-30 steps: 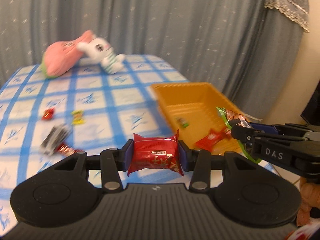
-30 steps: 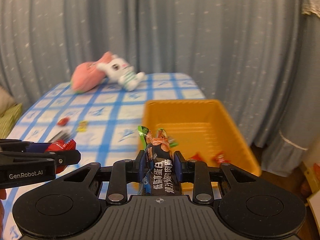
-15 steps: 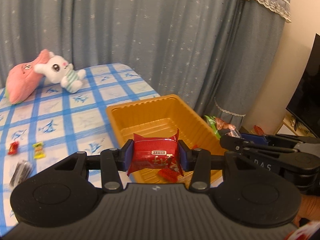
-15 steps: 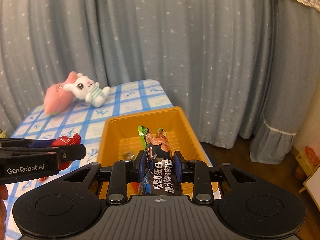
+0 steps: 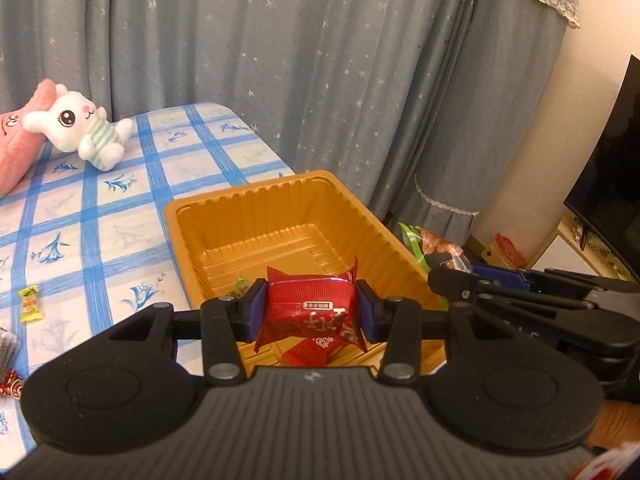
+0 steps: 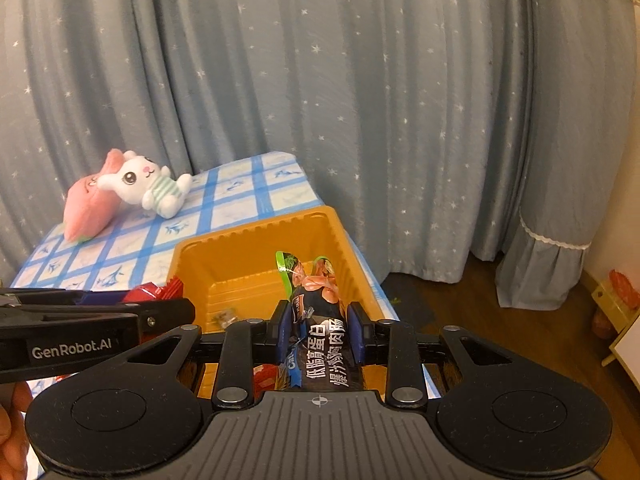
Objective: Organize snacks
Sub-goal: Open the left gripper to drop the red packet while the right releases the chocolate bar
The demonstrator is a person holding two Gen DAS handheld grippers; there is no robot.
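The left gripper [image 5: 311,311] has its jaws clamped on a red snack packet [image 5: 310,309], held over the near end of the orange tray [image 5: 256,200]. The right gripper [image 6: 320,326] has its jaws narrow around a dark sausage snack pack [image 6: 316,320], its green-and-pink top poking up above the tray's interior. In the tray lie another red packet [image 5: 308,354] and a small green candy [image 5: 239,286]. The tray sits at the corner of the blue-checked bench [image 5: 100,208], where a yellow candy [image 5: 29,303] lies and a white bunny plush [image 5: 78,130] rests near the starred curtain [image 5: 300,60].

Tray [image 5: 404,248] right of plush rabbit [image 5: 82,130]
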